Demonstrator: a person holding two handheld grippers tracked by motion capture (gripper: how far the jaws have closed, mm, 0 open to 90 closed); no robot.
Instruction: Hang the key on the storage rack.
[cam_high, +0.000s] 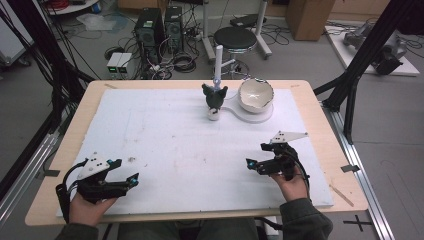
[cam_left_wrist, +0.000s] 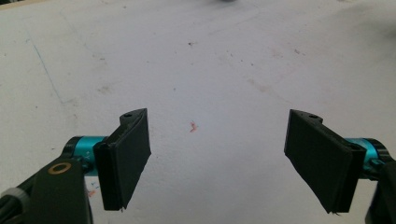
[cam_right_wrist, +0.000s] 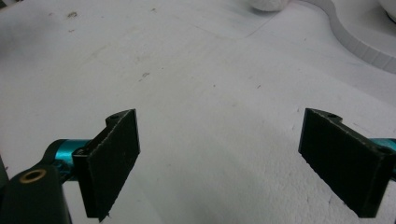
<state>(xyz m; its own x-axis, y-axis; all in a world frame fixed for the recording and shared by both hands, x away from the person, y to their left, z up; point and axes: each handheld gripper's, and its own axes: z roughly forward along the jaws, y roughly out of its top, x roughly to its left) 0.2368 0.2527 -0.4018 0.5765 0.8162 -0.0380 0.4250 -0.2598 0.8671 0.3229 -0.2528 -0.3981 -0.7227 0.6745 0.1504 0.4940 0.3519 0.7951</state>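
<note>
The counter (cam_high: 190, 145) carries a white mat; at its far edge a white bowl (cam_high: 255, 95) sits just beside a dark figurine (cam_high: 214, 96); both lie well apart from the left tool (cam_high: 127, 172) and right tool (cam_high: 255, 155), each spread wide, holding nothing.

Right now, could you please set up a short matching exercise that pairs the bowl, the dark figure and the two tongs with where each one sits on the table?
Things:
1. bowl
2. dark figure
3. left tongs
4. right tongs

Places:
A. near left corner, open
B. far side, on the white tray
C. near right, open
D. far middle, left of the bowl

Pairs: 1-B, 2-D, 3-A, 4-C
</note>
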